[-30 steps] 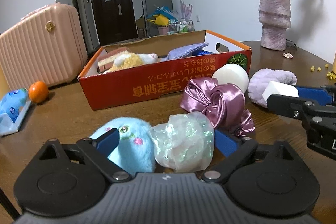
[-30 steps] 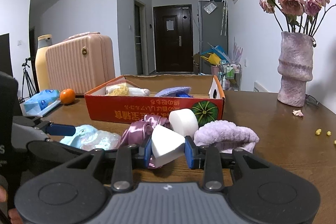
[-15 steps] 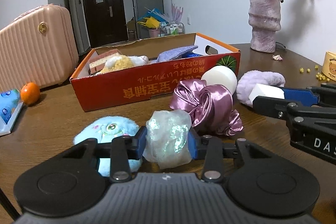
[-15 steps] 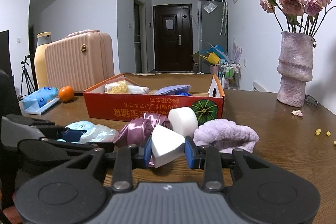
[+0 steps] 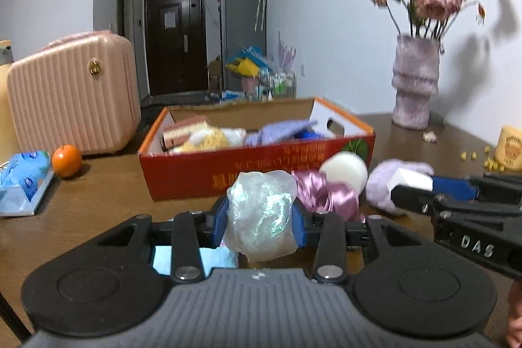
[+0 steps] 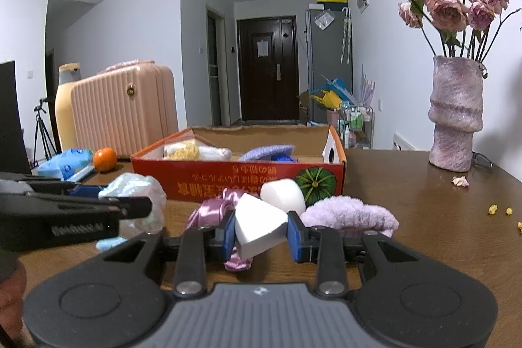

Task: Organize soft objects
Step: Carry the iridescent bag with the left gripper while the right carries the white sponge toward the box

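My left gripper (image 5: 260, 216) is shut on an iridescent translucent squishy ball (image 5: 261, 214) and holds it above the table; the ball also shows in the right wrist view (image 6: 137, 201). My right gripper (image 6: 261, 232) is shut on a white wedge sponge (image 6: 259, 229), also seen in the left wrist view (image 5: 411, 180). The red cardboard box (image 5: 261, 172) stands ahead with soft items inside. A pink satin scrunchie (image 5: 326, 193), a white round sponge (image 5: 344, 170) and a lilac fuzzy headband (image 6: 349, 214) lie before the box. A light blue plush (image 5: 192, 260) lies under my left gripper.
A pink suitcase (image 5: 71, 93), an orange (image 5: 66, 160) and a blue tissue pack (image 5: 23, 181) are at the left. A purple vase (image 6: 455, 116) with dried roses stands at the right, with petals and yellow crumbs (image 6: 499, 211) on the wooden table.
My left gripper closed on the iridescent ball and lifted it off the table, away from the blue plush. My right gripper stays shut on the white sponge, raised slightly.
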The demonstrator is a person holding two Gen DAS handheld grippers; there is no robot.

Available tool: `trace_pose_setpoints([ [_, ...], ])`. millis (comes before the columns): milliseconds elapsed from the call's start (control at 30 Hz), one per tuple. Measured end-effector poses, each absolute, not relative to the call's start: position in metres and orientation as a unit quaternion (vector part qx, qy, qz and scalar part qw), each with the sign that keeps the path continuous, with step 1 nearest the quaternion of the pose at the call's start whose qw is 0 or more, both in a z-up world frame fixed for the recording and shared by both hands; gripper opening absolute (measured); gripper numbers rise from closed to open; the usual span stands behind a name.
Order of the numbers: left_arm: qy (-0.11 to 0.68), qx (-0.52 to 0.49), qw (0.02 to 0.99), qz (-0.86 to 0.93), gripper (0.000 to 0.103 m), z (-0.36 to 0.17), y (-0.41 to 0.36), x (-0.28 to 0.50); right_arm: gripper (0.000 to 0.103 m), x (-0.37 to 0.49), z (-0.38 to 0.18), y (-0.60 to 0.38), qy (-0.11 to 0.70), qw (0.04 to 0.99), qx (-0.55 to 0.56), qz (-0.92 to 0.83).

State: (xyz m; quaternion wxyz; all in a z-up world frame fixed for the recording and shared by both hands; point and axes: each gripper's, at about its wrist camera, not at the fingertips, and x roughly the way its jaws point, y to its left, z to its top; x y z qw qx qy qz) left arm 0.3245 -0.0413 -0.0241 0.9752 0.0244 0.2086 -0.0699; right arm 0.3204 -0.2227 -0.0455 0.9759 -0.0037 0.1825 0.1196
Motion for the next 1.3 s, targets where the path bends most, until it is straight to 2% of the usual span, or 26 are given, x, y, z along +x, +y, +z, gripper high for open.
trace_pose_setpoints([
  [567,0.154,-0.020,0.987,-0.048,0.040,0.010,-0.027,0.322,0.032,0.321,-0.031,-0.215,0.122,0.987,0.008,0.108],
  [1300,0.122,-0.070,0.990,-0.027,0.040,0.031,-0.031,0.372,0.032,0.369,-0.017,-0.197,0.085,0.992,0.027,0.085],
])
